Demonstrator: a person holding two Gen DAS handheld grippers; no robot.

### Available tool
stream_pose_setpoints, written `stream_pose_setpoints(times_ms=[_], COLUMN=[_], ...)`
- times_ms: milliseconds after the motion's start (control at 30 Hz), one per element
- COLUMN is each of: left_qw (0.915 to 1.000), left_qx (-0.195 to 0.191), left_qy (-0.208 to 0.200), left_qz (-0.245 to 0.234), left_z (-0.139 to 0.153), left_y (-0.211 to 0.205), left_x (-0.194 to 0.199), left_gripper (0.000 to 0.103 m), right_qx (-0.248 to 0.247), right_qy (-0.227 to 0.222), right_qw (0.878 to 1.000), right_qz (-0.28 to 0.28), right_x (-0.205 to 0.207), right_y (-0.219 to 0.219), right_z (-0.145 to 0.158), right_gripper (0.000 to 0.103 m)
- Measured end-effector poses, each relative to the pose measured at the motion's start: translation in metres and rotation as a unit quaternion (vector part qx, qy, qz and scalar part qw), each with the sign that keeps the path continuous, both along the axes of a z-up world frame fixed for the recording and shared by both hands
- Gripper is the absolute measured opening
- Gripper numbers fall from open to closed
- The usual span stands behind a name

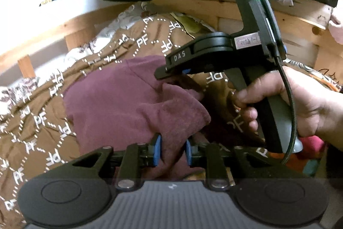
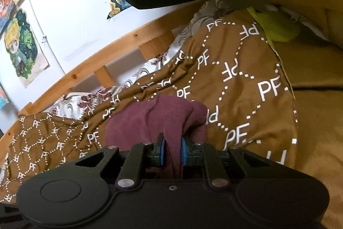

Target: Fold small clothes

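Blanket [image 2: 242, 70] reads "PF"; right claw [image 2: 172, 150] marked "DAS". Both it and left claw [image 1: 173, 150] pinch the bunched maroon garment [image 1: 120, 100].

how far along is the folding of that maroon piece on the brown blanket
Early to midway, by the look of it. Done: the maroon garment lies on the brown blanket, one flap already doubled over itself. In hand: the left gripper and right gripper each pinch a bunched edge of it. Left: laying that edge down flat; no neat finished fold shows yet.
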State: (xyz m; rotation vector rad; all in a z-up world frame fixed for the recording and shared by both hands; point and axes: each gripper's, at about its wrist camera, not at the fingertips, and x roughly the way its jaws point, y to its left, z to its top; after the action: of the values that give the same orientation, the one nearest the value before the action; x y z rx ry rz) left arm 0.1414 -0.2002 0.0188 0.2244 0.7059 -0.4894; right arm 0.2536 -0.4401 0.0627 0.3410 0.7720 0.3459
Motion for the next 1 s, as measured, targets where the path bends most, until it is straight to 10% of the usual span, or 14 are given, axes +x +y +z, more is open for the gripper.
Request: stream_pose_setpoints(times_ms=[233,400,600,833,1000], left_qw=[0.9988,0.9963,0.9932,0.9803,0.9552], left_qx=[-0.041,-0.082,-0.113,-0.139,-0.167], left_qy=[0.027,0.026,0.004,-0.017,0.016], left_qz=[0.009,0.002,0.025,0.139,0.244], left_z=[-0.003,0.005,0.019,0.03,0.024], left_y=[0.014,0.024,0.043,0.079,0.113], left_x=[0.005,-0.005,-0.016,-0.014,-0.001], left_gripper=[0.033,0.072,0.095,0.102,0.102], right_qx=[-0.011,-0.016,-0.018,-0.027,-0.034], right_qy=[0.015,0.015,0.015,0.001,-0.006], right_qw=[1.0,1.0,0.999,0.999,0.999], right_qz=[-0.006,-0.013,-0.022,-0.019,-0.015], right_x=[-0.007,-0.02,-0.037,-0.06,-0.078], right_y=[0.001,-0.008,-0.021,-0.018,-0.008], right_z=[-0.001,0.004,0.011,0.025,0.033], right_gripper=[0.017,0.026,0.049,0.087,0.098])
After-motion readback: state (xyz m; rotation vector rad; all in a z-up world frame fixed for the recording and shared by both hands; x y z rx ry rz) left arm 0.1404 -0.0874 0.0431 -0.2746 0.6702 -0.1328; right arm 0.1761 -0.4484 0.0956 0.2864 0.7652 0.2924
